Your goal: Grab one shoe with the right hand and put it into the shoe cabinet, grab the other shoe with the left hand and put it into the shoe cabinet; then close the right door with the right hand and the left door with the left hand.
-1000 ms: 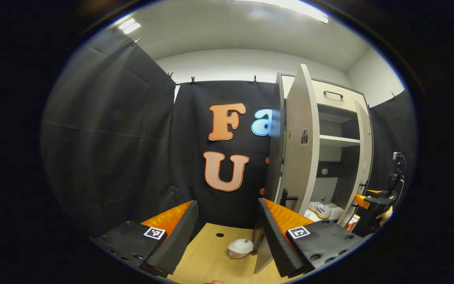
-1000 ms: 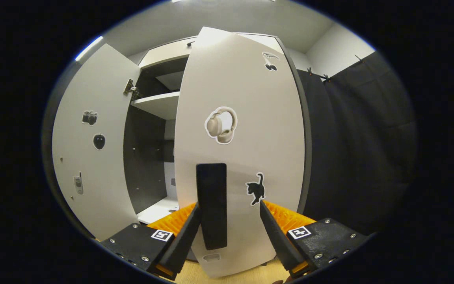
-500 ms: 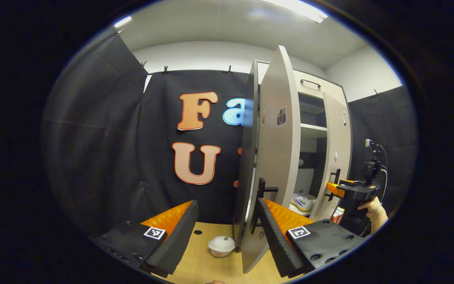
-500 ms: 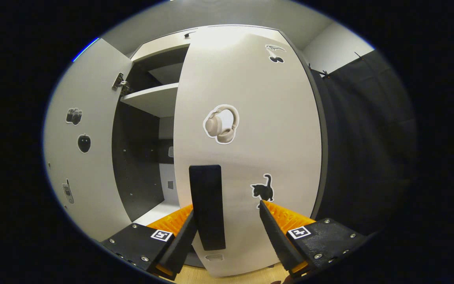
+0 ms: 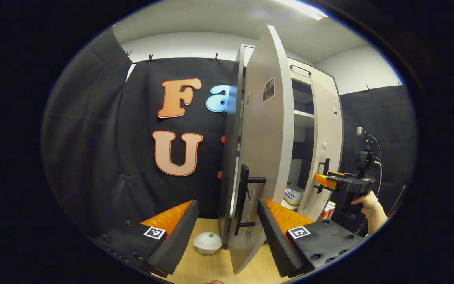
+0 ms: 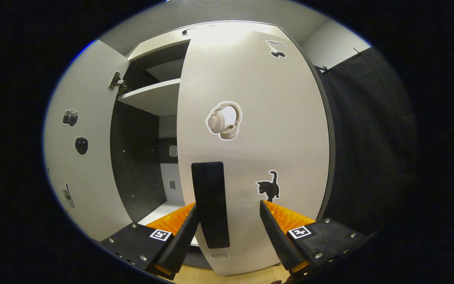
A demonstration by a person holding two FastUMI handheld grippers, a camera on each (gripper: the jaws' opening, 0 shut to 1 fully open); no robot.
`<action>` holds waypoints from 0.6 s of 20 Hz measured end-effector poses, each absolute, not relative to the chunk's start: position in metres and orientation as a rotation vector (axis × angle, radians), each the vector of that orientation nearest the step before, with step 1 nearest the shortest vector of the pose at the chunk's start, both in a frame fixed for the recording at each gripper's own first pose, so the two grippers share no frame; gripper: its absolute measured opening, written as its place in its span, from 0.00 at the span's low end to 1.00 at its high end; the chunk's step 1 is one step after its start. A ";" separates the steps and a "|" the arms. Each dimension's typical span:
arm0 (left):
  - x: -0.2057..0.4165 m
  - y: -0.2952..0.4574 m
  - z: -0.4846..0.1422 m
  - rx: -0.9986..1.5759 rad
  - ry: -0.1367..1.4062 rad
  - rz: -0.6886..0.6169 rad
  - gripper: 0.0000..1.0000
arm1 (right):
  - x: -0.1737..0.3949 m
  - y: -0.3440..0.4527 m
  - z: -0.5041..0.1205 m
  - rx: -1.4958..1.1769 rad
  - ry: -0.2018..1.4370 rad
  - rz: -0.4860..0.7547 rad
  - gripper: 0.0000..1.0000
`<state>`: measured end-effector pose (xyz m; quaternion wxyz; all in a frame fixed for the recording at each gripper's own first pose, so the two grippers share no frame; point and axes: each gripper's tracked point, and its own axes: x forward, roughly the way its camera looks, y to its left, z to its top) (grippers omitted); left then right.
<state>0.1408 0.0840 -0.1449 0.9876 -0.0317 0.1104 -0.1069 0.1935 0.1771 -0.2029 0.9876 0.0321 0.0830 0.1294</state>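
- One shoe (image 5: 293, 196) sits on the cabinet's bottom shelf; you can't tell where the other is.
- Your right claw (image 6: 229, 221), fingers apart, straddles the right door's handle (image 6: 210, 205); that door is nearly shut.
- Your left claw (image 5: 227, 225), fingers apart, faces the wide-open left door (image 5: 264, 138), yours to close.

Setting: a recording booth, staged as a household corner.
Walls: black cloth (image 5: 93, 130) is hanging from clips, covering a white room wall (image 5: 179, 43).
Furniture: a pale shoe cabinet (image 6: 250, 118) is standing with stickers on its doors.
Floor: a wooden surface (image 5: 207, 264) is showing below.
Lighting: a ceiling strip light (image 5: 302, 6) is glowing overhead.
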 end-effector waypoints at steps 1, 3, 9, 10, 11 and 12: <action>0.140 0.083 -0.149 -0.051 0.229 -0.211 0.96 | 0.188 0.176 -0.198 0.071 0.157 0.267 0.92; 0.140 0.080 -0.149 -0.032 0.219 -0.210 0.97 | 0.176 0.170 -0.185 0.066 0.131 0.275 0.92; 0.141 0.042 -0.153 -0.084 0.228 -0.282 0.94 | 0.143 0.144 -0.145 0.028 0.043 0.282 0.92; 0.144 0.032 -0.154 -0.100 0.235 -0.301 0.97 | 0.139 0.137 -0.139 0.021 0.032 0.279 0.92; 0.145 0.023 -0.154 -0.108 0.239 -0.318 0.97 | 0.133 0.130 -0.135 0.013 0.024 0.274 0.92; 0.146 0.013 -0.154 -0.109 0.240 -0.333 0.98 | 0.128 0.122 -0.131 0.006 0.018 0.269 0.92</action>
